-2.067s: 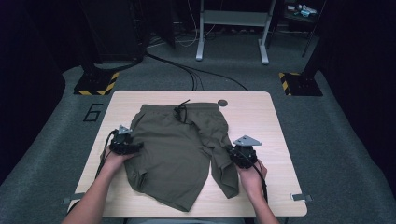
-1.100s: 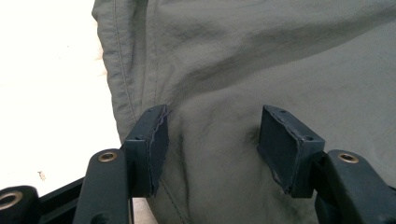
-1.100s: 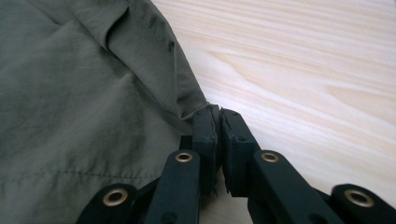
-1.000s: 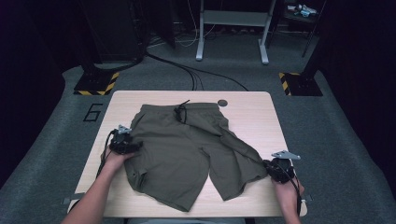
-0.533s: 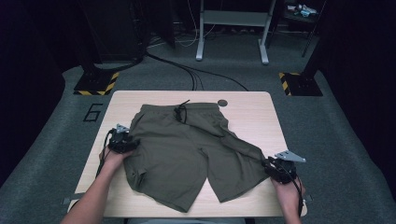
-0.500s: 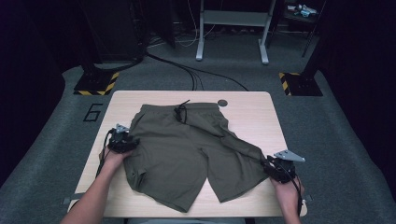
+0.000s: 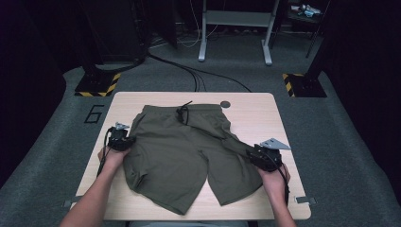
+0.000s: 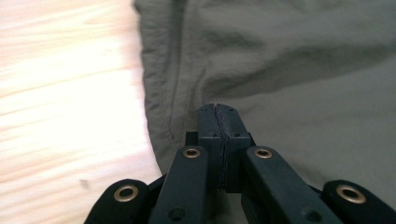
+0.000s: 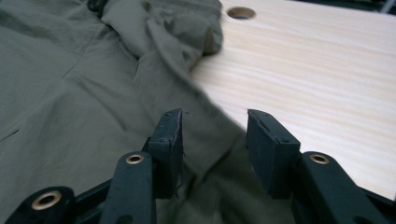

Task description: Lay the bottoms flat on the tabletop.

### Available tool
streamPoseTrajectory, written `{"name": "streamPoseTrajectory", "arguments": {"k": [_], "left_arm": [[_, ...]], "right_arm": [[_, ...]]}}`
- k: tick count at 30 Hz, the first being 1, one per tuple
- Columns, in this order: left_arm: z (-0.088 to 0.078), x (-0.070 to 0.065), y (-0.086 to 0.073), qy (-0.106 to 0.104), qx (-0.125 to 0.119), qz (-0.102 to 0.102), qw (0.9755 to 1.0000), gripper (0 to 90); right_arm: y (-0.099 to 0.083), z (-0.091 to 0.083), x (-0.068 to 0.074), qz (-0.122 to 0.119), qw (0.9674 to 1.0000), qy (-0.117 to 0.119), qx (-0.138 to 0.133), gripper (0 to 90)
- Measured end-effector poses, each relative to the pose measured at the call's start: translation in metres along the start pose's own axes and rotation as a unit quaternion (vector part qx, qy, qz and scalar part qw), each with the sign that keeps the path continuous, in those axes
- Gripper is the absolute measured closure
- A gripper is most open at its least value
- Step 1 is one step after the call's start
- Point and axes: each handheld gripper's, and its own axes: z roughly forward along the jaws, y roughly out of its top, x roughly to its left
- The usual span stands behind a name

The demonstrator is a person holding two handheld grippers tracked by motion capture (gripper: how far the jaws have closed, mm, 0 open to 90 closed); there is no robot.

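Observation:
Olive green shorts (image 7: 179, 151) lie spread on the light wooden table (image 7: 255, 113), waistband at the far side with a black drawstring (image 7: 182, 112). My left gripper (image 7: 124, 142) sits at the shorts' left side seam. In the left gripper view its jaws (image 8: 218, 116) are pressed together, and creases in the cloth (image 8: 303, 70) run into their tips. My right gripper (image 7: 255, 155) is at the outer edge of the right leg. There it stands open (image 9: 215, 135), its jaws astride the edge of the fabric (image 9: 70, 93) without pinching it.
A round hole (image 7: 225, 104) is in the table behind the waistband, also seen in the right gripper view (image 9: 241, 12). Bare wood (image 9: 327, 70) lies right of the shorts and a narrow strip (image 8: 60, 93) left of them. Cables (image 7: 198, 75) and hazard-striped stand bases (image 7: 97, 87) are on the floor beyond.
The right gripper dragged the right leg out toward the table's right side, then opened and let it go, shifting slightly back left. The left gripper stayed clamped in place.

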Motion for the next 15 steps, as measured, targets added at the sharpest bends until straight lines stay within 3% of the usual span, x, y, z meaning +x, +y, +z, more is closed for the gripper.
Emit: {"name": "streamPoseTrajectory", "arguments": {"k": [2, 3, 6, 12, 15], "left_arm": [[0.000, 0.003, 0.000, 0.002, -0.008, -0.019, 0.9998, 88.6], [-0.001, 0.005, -0.001, -0.001, -0.004, -0.015, 0.9999, 88.1], [-0.006, 0.004, 0.000, -0.032, -0.014, -0.020, 0.9992, 73.9], [-0.004, 0.000, 0.002, -0.035, -0.032, -0.020, 0.9987, 59.7], [-0.001, 0.004, 0.002, -0.030, -0.036, -0.024, 0.9986, 59.8]], "right_arm": [[0.005, 0.008, 0.004, -0.004, 1.0000, 0.009, 0.001, 53.9], [0.008, 0.013, 0.007, -0.003, 0.9999, 0.011, 0.002, 53.2], [0.016, 0.028, 0.014, -0.012, 0.9996, 0.026, 0.005, 51.2], [0.037, 0.058, 0.027, -0.036, 0.9985, 0.039, 0.016, 50.8], [0.046, 0.073, 0.029, -0.036, 0.9980, 0.049, 0.016, 51.0]]}}
